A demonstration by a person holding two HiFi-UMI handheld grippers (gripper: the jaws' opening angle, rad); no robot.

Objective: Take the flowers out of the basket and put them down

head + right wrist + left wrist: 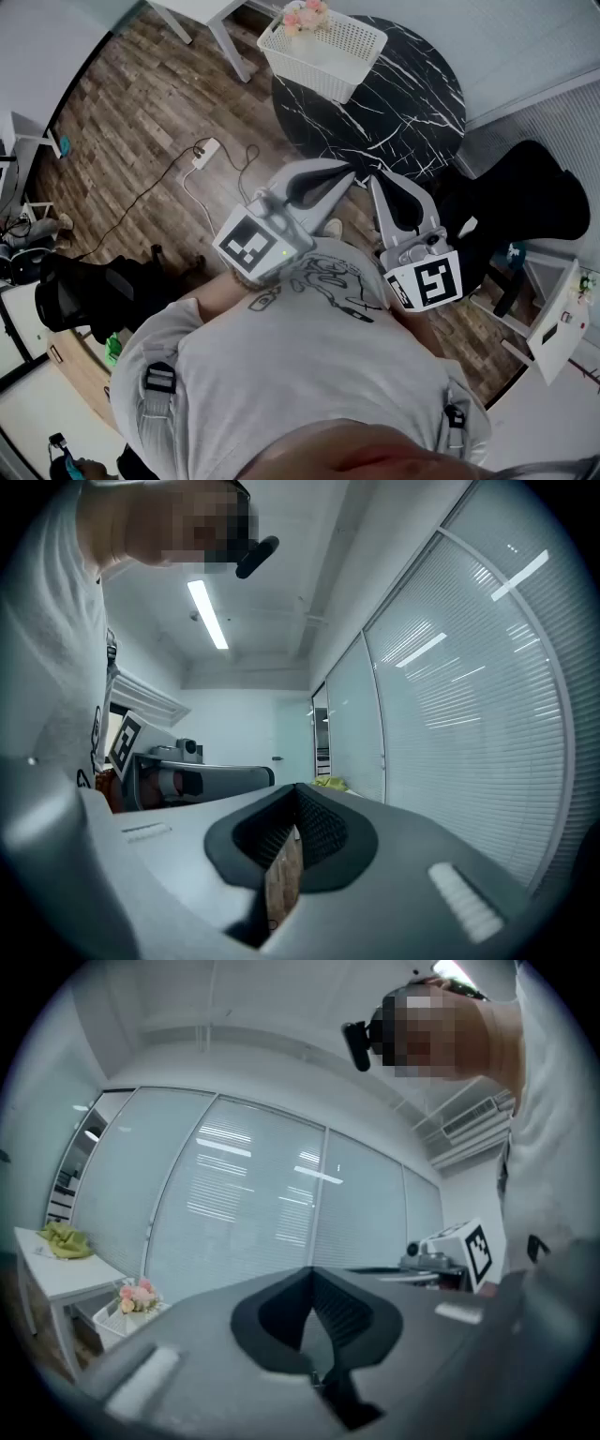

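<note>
- Far left on the wood floor [122,103], a white power strip [204,153] is lying with its cable trailing off.
- Left gripper [349,174] is being held close to the person's chest, jaws pointing toward the round table; its marker cube [251,246] is facing up.
- In the left gripper view, the left gripper [312,1274] is showing its jaw tips meeting, nothing sitting between them.
- That same view is catching a white side table [56,1274] with a yellow-green cloth [64,1239] on it at left.
- Pink flowers [305,17] are sitting inside the white basket [319,70], at its far left corner, well apart from both grippers; they are also showing small in the left gripper view [137,1296].
- Basket is resting on the near-left part of the black marble table [412,103].
- Right gripper [377,180] is hovering just beside the left one, tips angled toward it, marker cube [431,281] facing up.
- In the right gripper view, the right gripper [298,789] is showing jaws pressed together, gripping nothing.
- Far right, a black chair [534,202] is standing near the table.
</note>
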